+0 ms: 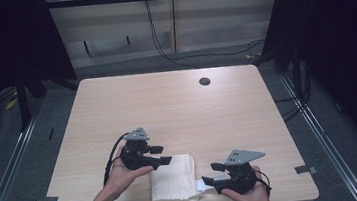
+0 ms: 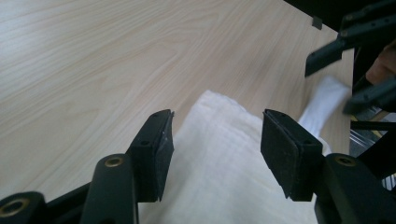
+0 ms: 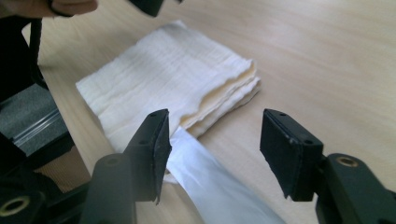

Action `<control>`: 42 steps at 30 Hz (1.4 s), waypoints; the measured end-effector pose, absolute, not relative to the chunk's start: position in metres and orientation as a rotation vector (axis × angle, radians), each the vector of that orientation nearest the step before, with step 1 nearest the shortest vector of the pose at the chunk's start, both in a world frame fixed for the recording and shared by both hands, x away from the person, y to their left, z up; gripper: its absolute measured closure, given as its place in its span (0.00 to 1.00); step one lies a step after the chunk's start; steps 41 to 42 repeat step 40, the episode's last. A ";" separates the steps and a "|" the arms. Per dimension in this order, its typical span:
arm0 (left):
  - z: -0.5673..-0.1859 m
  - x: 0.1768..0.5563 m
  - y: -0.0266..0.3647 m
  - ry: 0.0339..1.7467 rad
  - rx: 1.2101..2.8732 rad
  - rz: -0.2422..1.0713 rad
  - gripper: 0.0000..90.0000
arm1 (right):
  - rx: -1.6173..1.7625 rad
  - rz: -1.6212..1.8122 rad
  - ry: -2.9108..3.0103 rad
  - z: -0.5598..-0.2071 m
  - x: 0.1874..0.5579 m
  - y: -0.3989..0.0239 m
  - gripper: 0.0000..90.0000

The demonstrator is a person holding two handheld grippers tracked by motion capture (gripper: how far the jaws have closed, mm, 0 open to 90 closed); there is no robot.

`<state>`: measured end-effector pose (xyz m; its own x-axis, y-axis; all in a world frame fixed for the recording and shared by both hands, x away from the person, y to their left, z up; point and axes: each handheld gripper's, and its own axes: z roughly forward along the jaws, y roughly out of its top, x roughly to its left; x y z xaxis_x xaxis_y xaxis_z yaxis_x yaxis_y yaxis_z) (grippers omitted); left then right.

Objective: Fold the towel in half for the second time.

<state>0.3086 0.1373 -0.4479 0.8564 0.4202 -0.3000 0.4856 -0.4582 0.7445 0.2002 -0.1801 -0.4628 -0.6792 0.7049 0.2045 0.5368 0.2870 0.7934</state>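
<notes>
A folded cream cloth (image 1: 173, 179) lies flat near the front edge of the wooden table (image 1: 167, 106). A white label strip (image 1: 201, 184) sticks out of its right side. My left gripper (image 1: 166, 154) hovers at the cloth's left far corner, jaws open over the cloth (image 2: 219, 158) with nothing gripped. My right gripper (image 1: 210, 173) sits just right of the cloth, jaws open, with the white label (image 3: 210, 182) lying on the table between them and the cloth (image 3: 168, 79) ahead. The right gripper's fingers (image 2: 327, 53) appear at the upper right of the left gripper view.
A round cable hole (image 1: 204, 81) sits at the table's far right. Grey tape marks (image 1: 305, 169) lie near the front corners. Black curtains and frame rails flank the table; cables hang on the wall behind. The table's front edge runs close to the cloth.
</notes>
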 end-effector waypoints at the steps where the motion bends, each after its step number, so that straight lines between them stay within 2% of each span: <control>1: -0.448 0.306 0.143 0.673 2.110 -0.084 0.47 | 1.149 1.348 2.354 -0.460 0.201 -0.183 0.50; 7: -0.449 0.298 0.173 0.741 2.104 -0.053 0.42 | 1.173 1.351 2.309 -0.454 0.206 -0.197 0.52; 14: -0.445 0.287 0.203 0.800 2.094 -0.017 0.42 | 1.194 1.342 2.295 -0.451 0.212 -0.207 0.51; 19: -0.447 0.275 0.224 0.892 2.024 -0.012 0.32 | 1.216 1.341 2.256 -0.445 0.212 -0.217 0.48; 23: -0.449 0.265 0.238 0.895 2.025 0.036 0.32 | 1.240 1.339 2.234 -0.448 0.213 -0.229 0.48; 34: -0.462 0.242 0.256 0.906 2.046 0.075 0.31 | 1.313 1.321 2.165 -0.456 0.210 -0.250 0.45; 36: -0.466 0.241 0.256 0.897 2.070 0.075 0.31 | 1.317 1.309 2.149 -0.458 0.210 -0.253 0.44; 38: -0.466 0.241 0.259 0.900 2.042 0.136 0.31 | 1.321 1.292 2.136 -0.461 0.210 -0.256 0.41; 42: -0.466 0.245 0.261 0.905 2.023 0.131 0.29 | 1.341 1.286 2.143 -0.465 0.211 -0.259 0.41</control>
